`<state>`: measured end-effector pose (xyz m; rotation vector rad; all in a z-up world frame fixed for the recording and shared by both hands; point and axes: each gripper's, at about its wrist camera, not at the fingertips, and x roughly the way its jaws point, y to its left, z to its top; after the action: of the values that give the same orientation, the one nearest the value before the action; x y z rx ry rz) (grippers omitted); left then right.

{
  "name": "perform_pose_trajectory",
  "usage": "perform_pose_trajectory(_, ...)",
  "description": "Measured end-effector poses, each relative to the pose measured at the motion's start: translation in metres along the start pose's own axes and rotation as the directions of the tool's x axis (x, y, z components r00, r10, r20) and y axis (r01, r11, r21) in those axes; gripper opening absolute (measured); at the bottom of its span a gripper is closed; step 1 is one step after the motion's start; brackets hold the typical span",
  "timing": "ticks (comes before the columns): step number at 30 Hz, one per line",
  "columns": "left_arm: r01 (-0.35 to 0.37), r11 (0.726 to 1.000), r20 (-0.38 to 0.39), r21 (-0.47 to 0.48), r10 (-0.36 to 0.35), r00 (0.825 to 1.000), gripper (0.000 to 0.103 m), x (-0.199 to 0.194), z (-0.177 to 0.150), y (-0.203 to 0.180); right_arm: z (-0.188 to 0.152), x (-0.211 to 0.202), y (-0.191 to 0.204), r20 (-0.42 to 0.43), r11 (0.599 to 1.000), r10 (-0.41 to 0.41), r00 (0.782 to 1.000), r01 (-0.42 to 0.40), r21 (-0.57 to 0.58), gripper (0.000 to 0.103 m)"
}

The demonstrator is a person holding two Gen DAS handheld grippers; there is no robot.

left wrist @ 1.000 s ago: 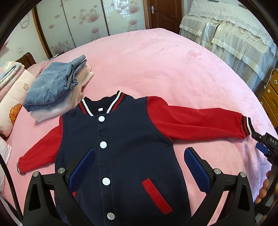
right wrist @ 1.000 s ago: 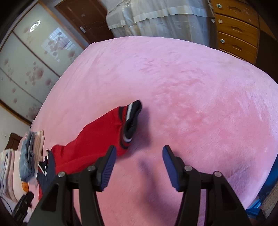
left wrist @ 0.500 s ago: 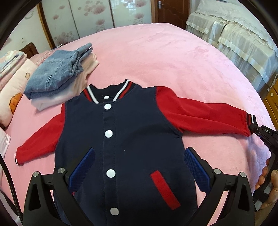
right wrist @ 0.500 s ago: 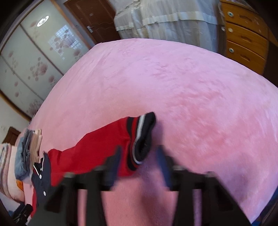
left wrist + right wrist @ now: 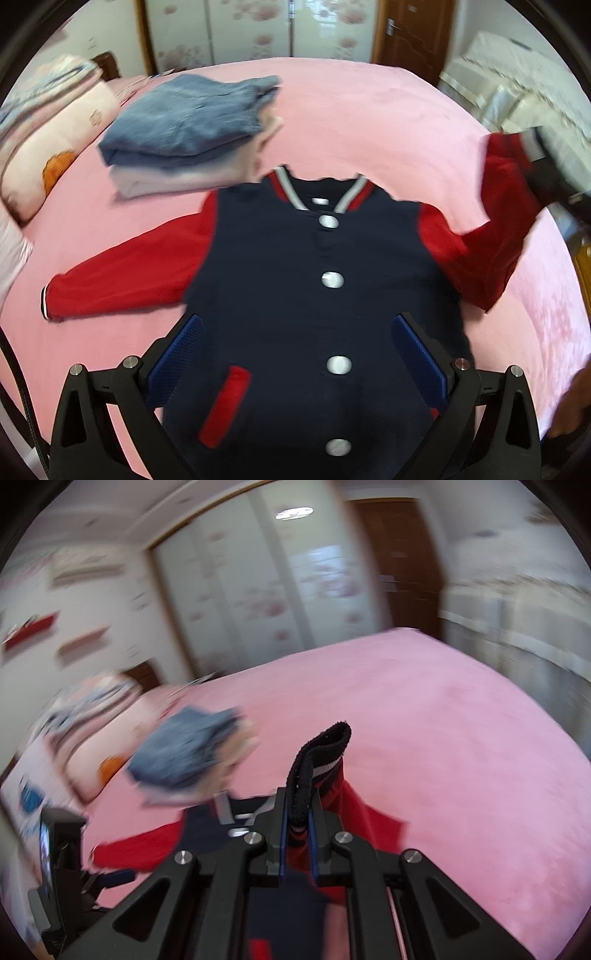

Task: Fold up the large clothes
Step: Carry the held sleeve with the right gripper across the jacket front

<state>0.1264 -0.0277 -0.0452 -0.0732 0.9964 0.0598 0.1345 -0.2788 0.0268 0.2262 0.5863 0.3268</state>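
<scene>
Jacket (image 5: 314, 295): navy body with red sleeves and white snaps, lying front-up on the pink bedspread (image 5: 369, 110), collar toward 12 o'clock in the left wrist view.
Left sleeve (image 5: 122, 280): flat on the bedspread, reaching out toward 9 o'clock, striped cuff at its end.
Right sleeve (image 5: 491, 236): lifted off the bed at about 2 o'clock, bent upward, its cuff raised above the bedspread.
Cuff (image 5: 317, 760): black with white and red stripes, standing up out of the right tool's tips in the right wrist view.
Right gripper (image 5: 297, 823): narrow, its blue pads pinched onto the cuff; the jaws have just been closing, with the cuff between them.
Left gripper (image 5: 295, 354): jaws spread wide, holding nothing, poised over the lower front of the jacket, one pad to each side of the snap row.
Folded clothes (image 5: 192, 122): a stack with denim on top, at 11 o'clock from the jacket collar, just beside it.
Pillow (image 5: 55, 147): pale pink with an orange print, at 10 o'clock by the bed's edge.
Wardrobe (image 5: 258, 29): floral sliding doors beyond the bed at 12 o'clock.
Sharpness: both views are blurred.
</scene>
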Motion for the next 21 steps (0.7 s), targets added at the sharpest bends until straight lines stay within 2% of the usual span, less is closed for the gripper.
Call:
perform_pose_trajectory(2, 0.021, 0.999, -0.01, -0.027, -0.021, 1.0, 0.101, 0.004, -0.001, 0.018, -0.008, 0.029, 0.033, -0.052, 0.997, 0.043, 0.998, -0.047, -0.068, 0.01)
perform_pose_trajectory(5, 0.099, 0.993, -0.05, -0.058, -0.102, 0.994, 0.101, 0.018, -0.003, 0.04, -0.032, 0.076, 0.061, -0.177, 0.989, 0.061, 0.982, -0.083, -0.12, 0.012)
perform_pose_trajectory(7, 0.148, 0.987, -0.075, -0.064, -0.153, 0.985, 0.1, 0.028, -0.005, 0.047, -0.051, 0.102, 0.069, -0.268, 0.984, 0.04, 0.962, -0.084, -0.155, 0.029)
perform_pose_trajectory(9, 0.193, 0.979, -0.098, -0.061, -0.199, 0.975, 0.097, 0.038, -0.005, 0.05, -0.067, 0.115, 0.069, -0.33, 0.984, -0.003, 0.944, -0.055, -0.167, 0.036)
perform_pose_trajectory(11, 0.245, 0.967, -0.107, -0.067, -0.251, 0.962, 0.091, 0.045, -0.005, 0.05, -0.074, 0.107, 0.062, -0.334, 0.988, 0.019, 0.942, -0.069, -0.138, 0.042)
perform_pose_trajectory(12, 0.291, 0.954, -0.114, -0.074, -0.298, 0.948, 0.085, 0.049, -0.003, 0.048, -0.076, 0.102, 0.059, -0.331, 0.989, 0.017, 0.943, -0.064, -0.13, 0.047)
perform_pose_trajectory(14, 0.365, 0.927, -0.122, -0.088, -0.374, 0.92, 0.077, 0.058, 0.001, 0.044, -0.074, 0.086, 0.05, -0.315, 0.991, 0.012, 0.949, -0.053, -0.123, 0.048)
perform_pose_trajectory(16, 0.412, 0.906, -0.122, -0.097, -0.421, 0.899, 0.069, 0.065, 0.005, 0.038, -0.072, 0.072, 0.043, -0.304, 0.992, -0.007, 0.953, -0.032, -0.122, 0.048)
perform_pose_trajectory(18, 0.44, 0.893, -0.119, -0.089, -0.448, 0.886, 0.063, 0.074, 0.009, 0.033, -0.076, 0.059, 0.034, -0.302, 0.994, -0.015, 0.953, -0.019, -0.109, 0.048)
perform_pose_trajectory(21, 0.449, 0.888, -0.122, -0.094, -0.458, 0.881, 0.063, 0.092, 0.017, 0.032, -0.087, 0.041, 0.016, -0.319, 0.997, -0.03, 0.947, 0.006, -0.076, 0.048)
